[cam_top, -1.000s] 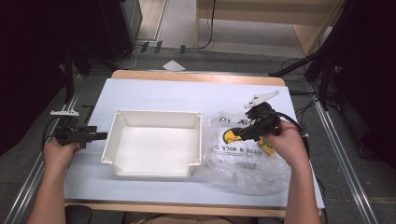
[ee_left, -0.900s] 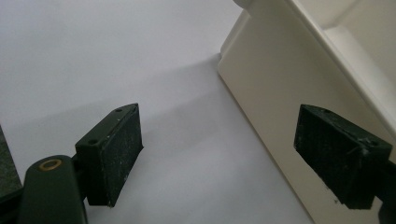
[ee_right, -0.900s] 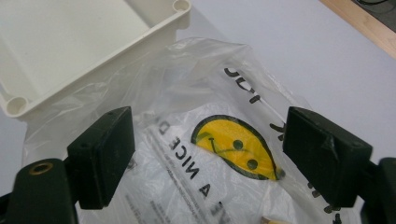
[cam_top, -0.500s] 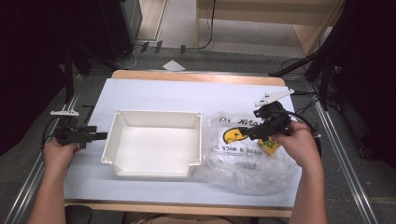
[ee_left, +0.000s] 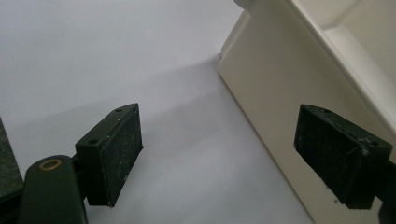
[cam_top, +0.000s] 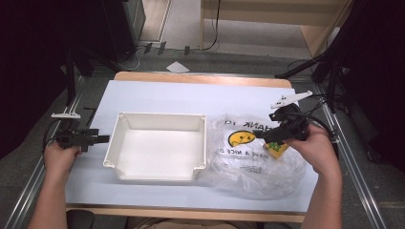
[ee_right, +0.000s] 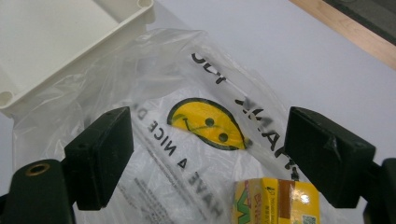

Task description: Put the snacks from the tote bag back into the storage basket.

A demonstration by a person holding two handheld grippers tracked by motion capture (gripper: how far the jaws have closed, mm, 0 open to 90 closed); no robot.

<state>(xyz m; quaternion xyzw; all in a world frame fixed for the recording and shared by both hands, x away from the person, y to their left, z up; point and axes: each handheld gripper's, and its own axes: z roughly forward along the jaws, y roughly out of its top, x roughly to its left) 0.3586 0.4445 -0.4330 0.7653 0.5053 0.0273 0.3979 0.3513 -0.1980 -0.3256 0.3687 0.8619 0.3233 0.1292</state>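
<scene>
Box (ee_right: 276, 201) half-hidden under bag (ee_right: 187, 140)

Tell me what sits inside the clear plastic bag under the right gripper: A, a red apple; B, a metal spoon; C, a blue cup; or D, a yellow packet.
D: a yellow packet with green and brown print lies inside the clear plastic bag, just ahead of the right gripper, whose jaws stand open above it.

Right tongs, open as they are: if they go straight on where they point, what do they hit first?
Most likely the clear plastic bag, near its smiley print, with the yellow box just below that line. The right tongs stand open above it; depth is unclear.
</scene>
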